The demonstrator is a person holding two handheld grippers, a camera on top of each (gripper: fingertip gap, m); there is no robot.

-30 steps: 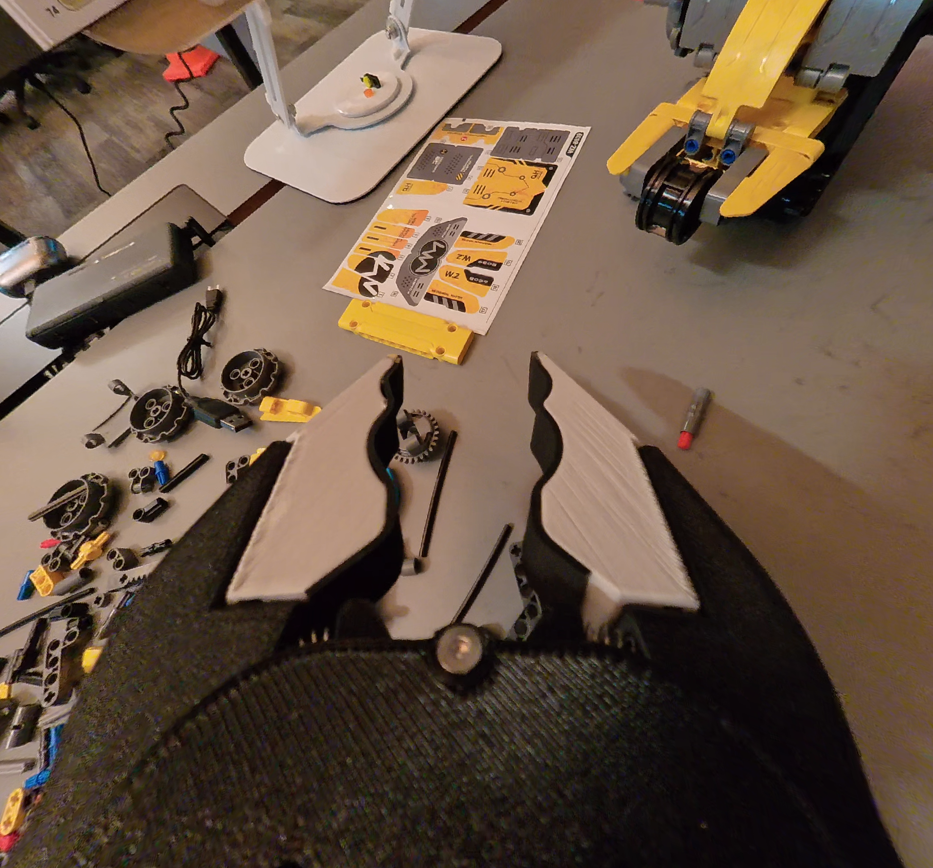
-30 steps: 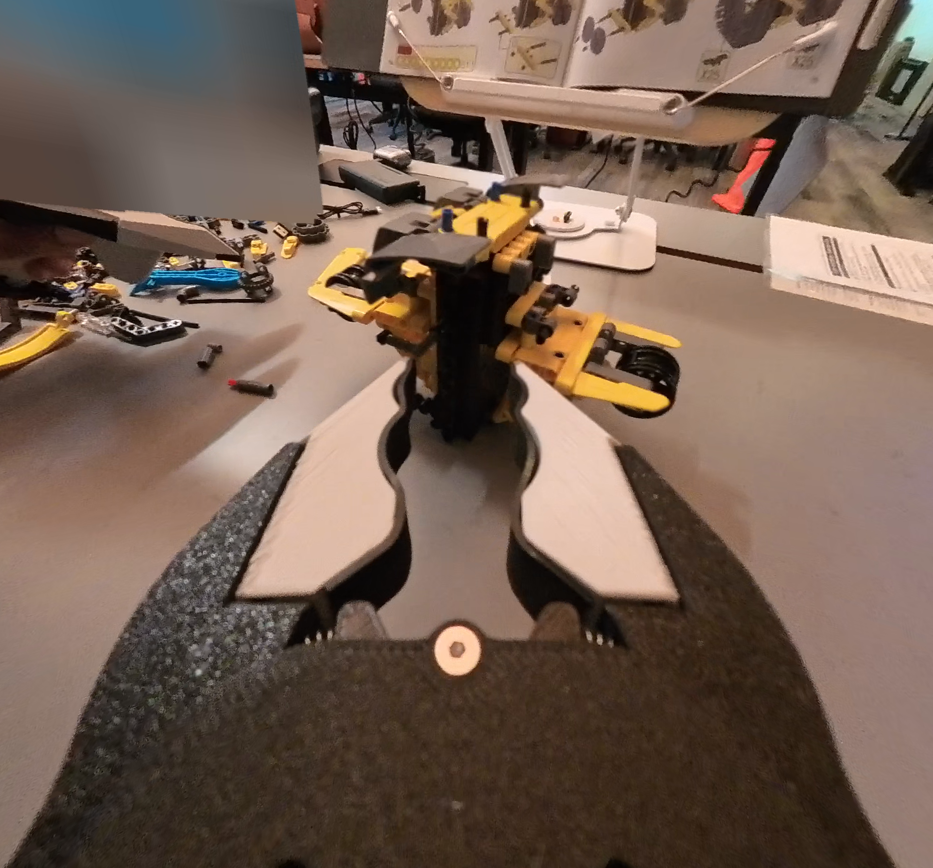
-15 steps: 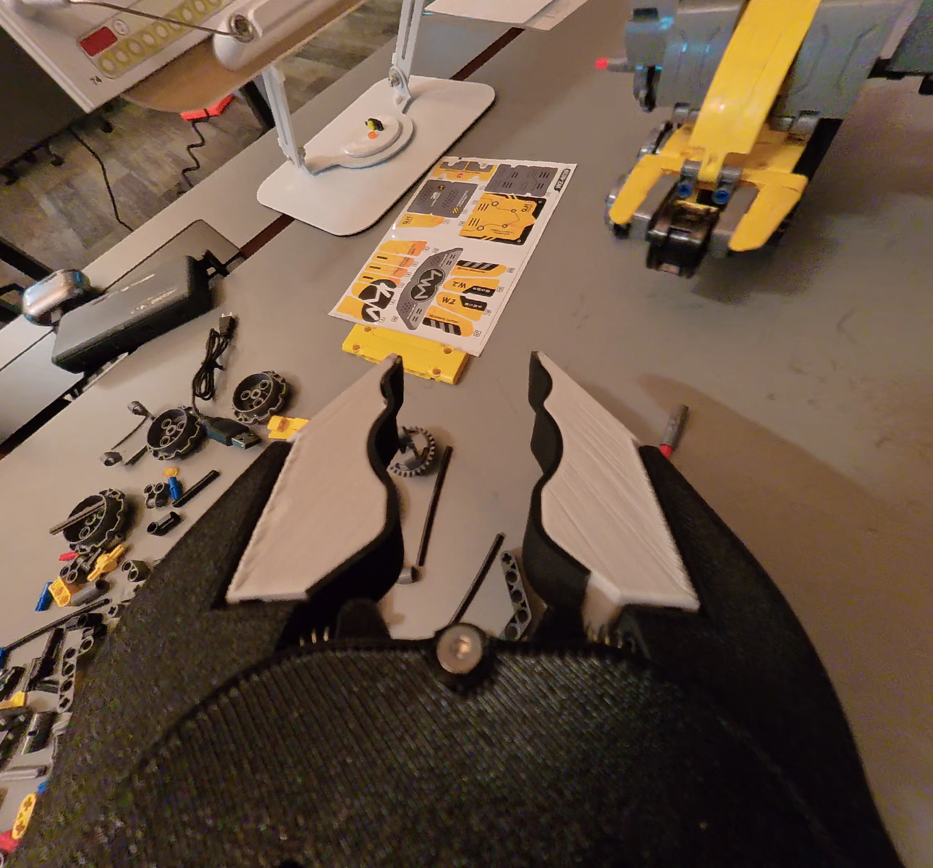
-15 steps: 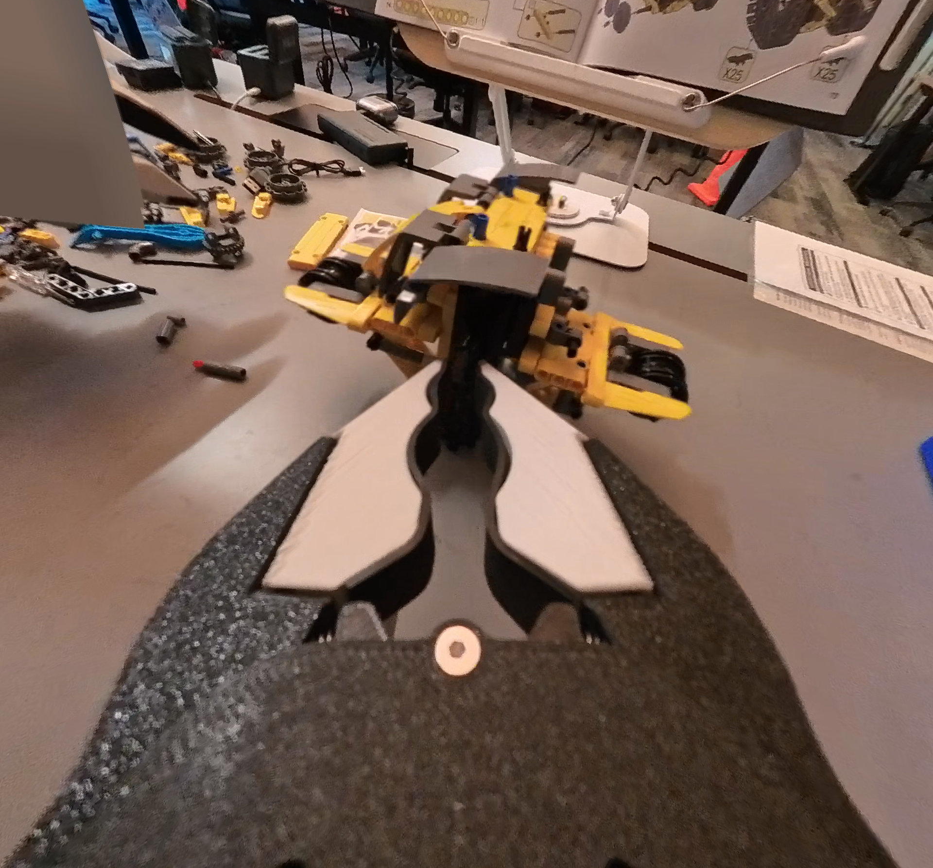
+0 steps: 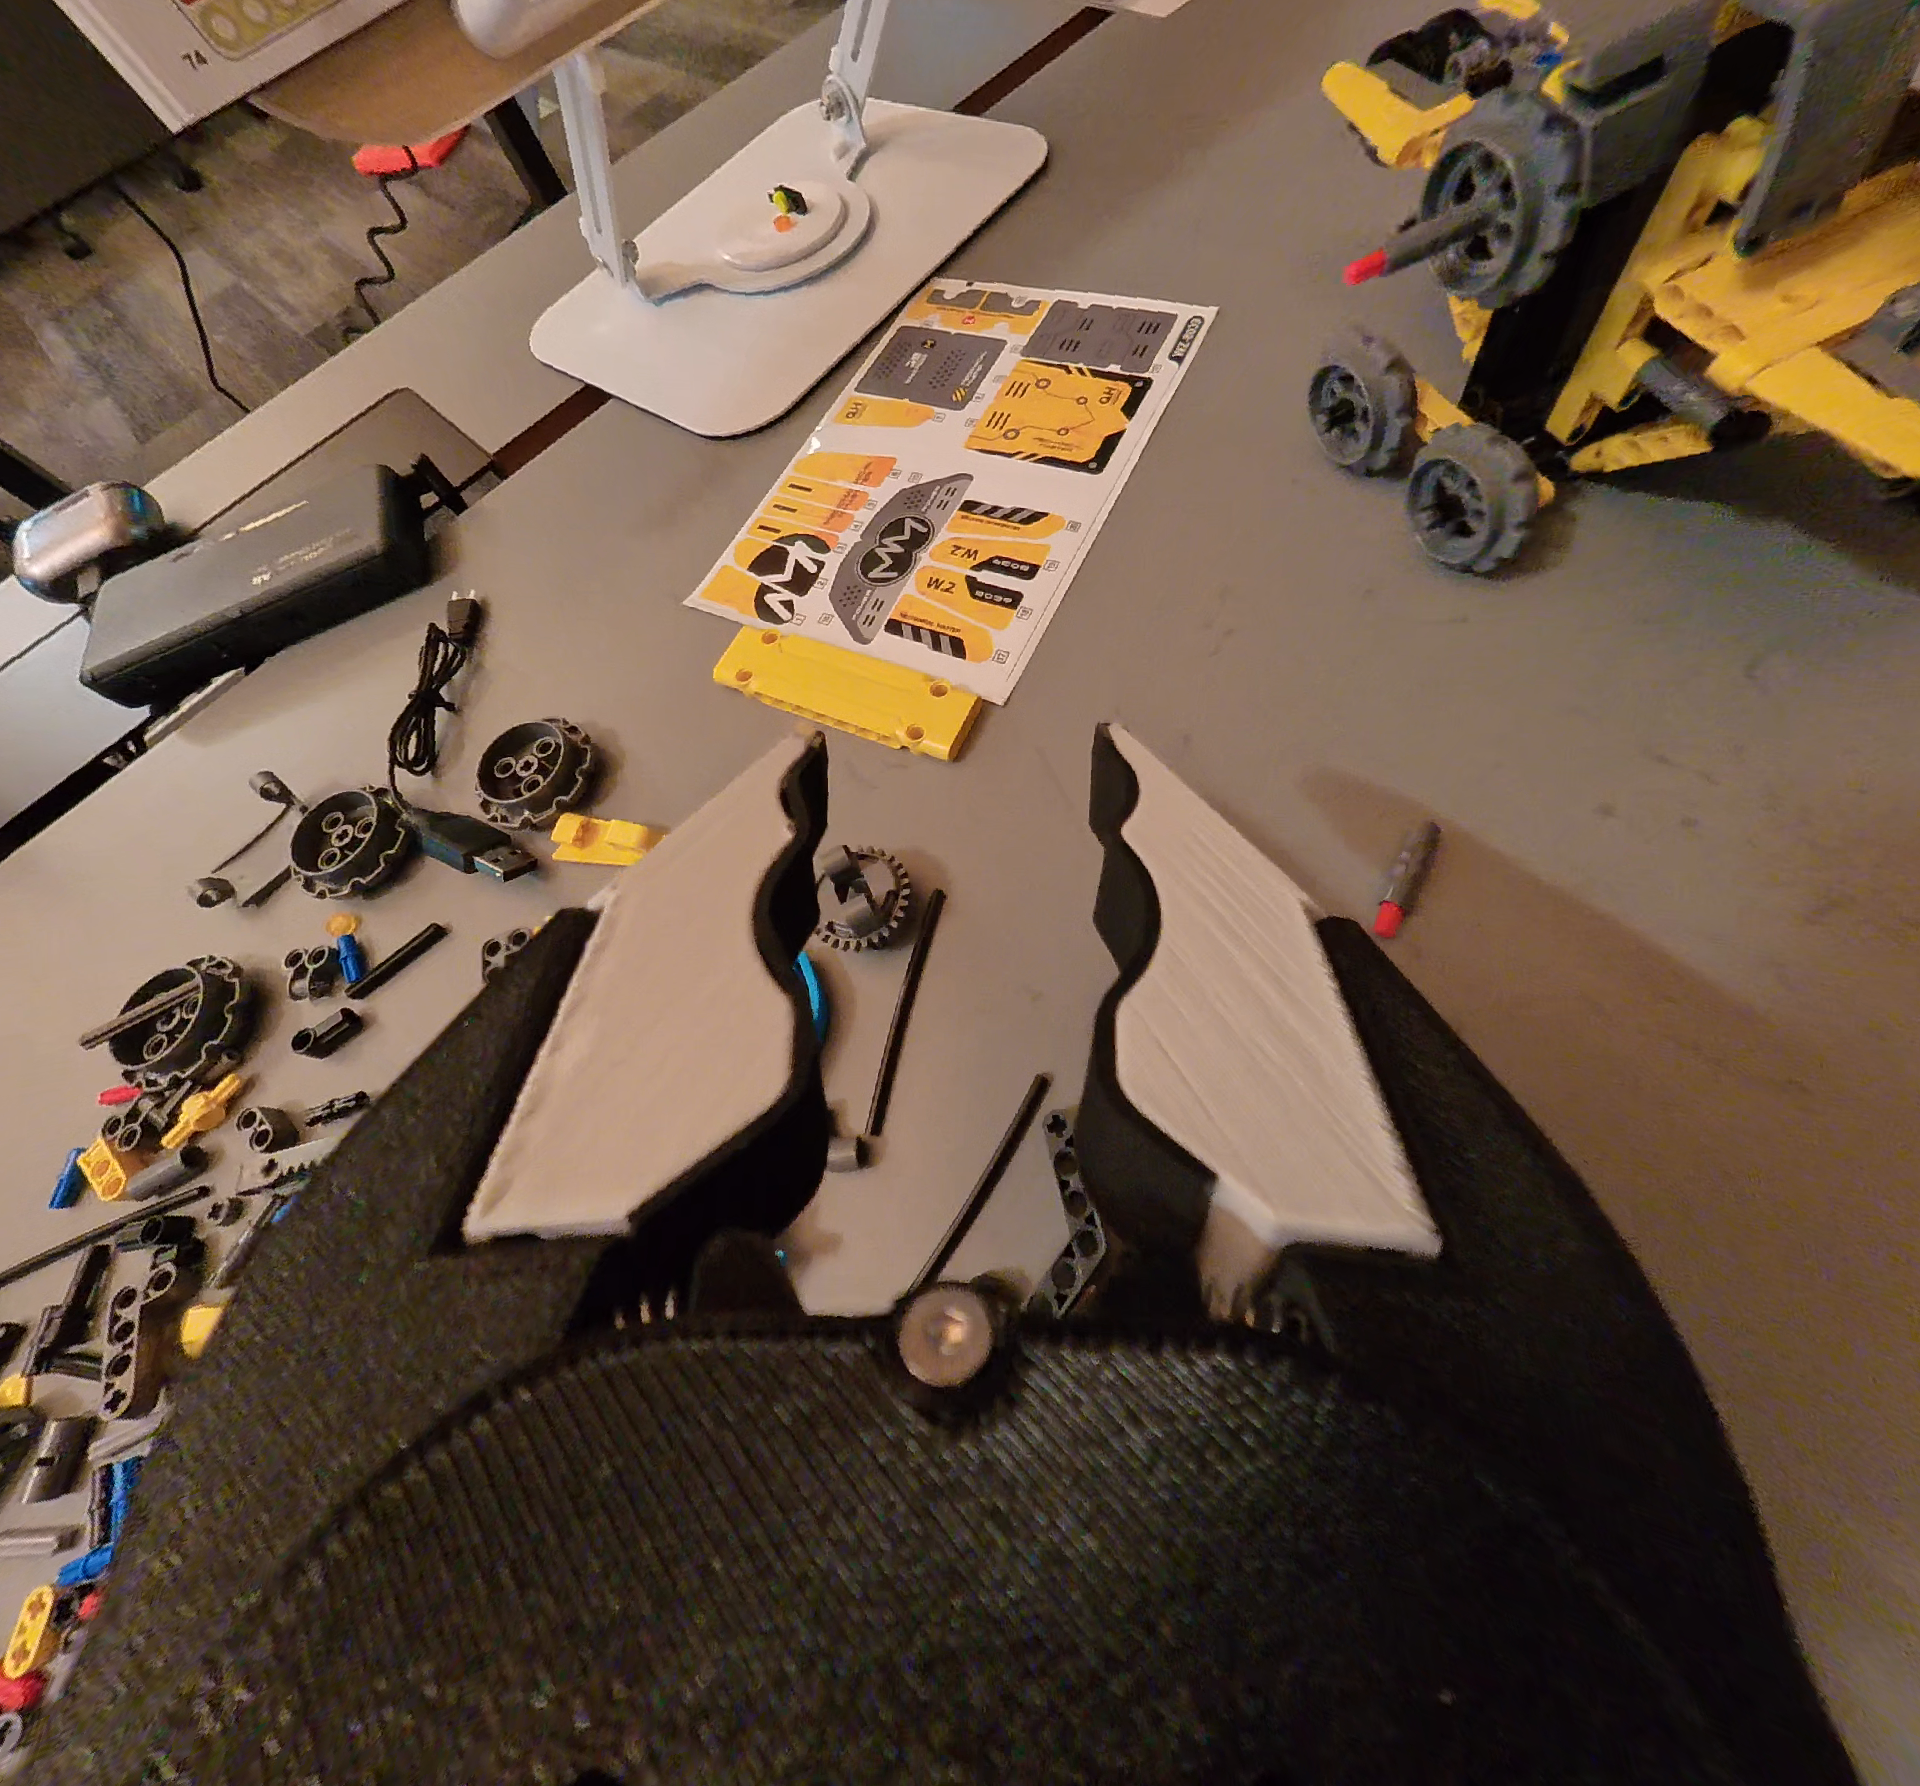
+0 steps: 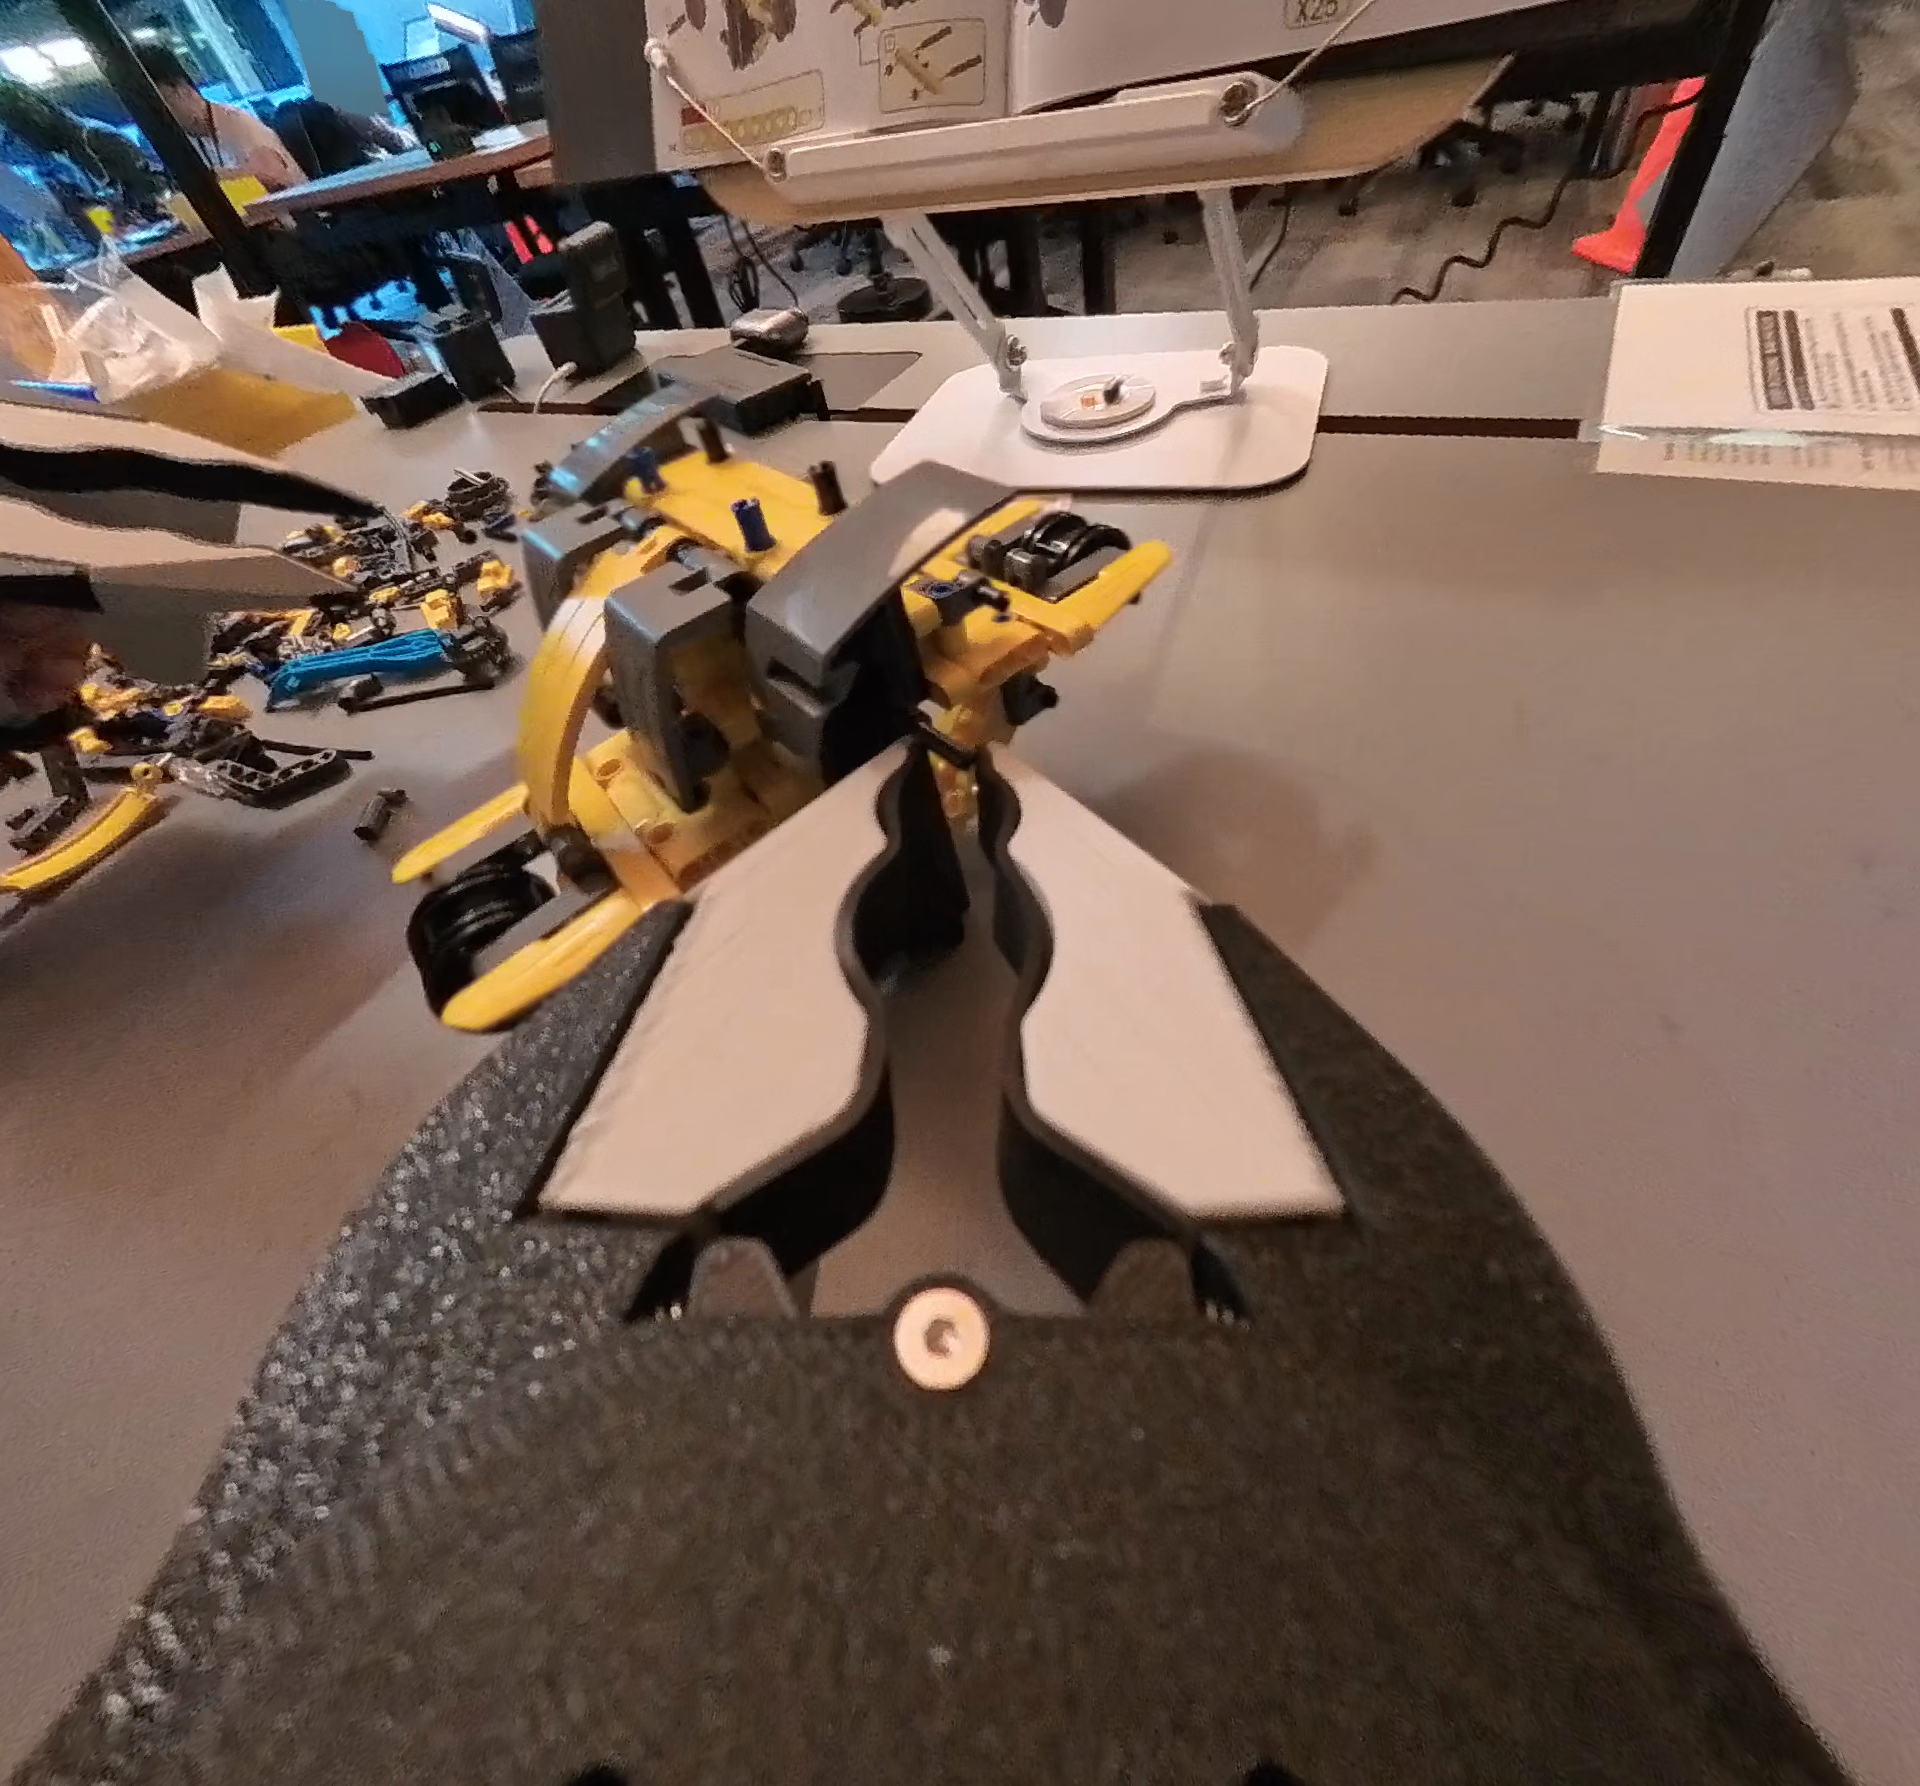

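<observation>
Since the earlier frames the yellow and grey brick vehicle (image 6: 790, 656) has been turned: its wheels (image 5: 1470, 500) now face the left tool, where the forked front end faced before. The right tool (image 6: 940, 780) has closed in from a wider gap and has swung round the model.

Right tool: fingers drawn close together, clamped on a black upright part at the vehicle's near end; the model extends ahead and to the tool's left, forked end with a black ring down by the left finger. It looks tilted; whether it touches the table (image 6: 1558, 801) I cannot tell.

Left tool (image 5: 956, 749): fingers spread apart, holding nothing, above the table. Between the fingers lie a dark gear (image 5: 868, 895) and thin black axles (image 5: 904, 1009). Just ahead, a yellow flat panel (image 5: 847, 692) partly under a sticker sheet (image 5: 956, 479). To the right of the right finger, a small grey pin with a red tip (image 5: 1403, 879). To the left, scattered loose parts (image 5: 187, 1061) and a USB cable (image 5: 447, 780). Farther ahead, the white base of a book stand (image 5: 790, 261).
</observation>
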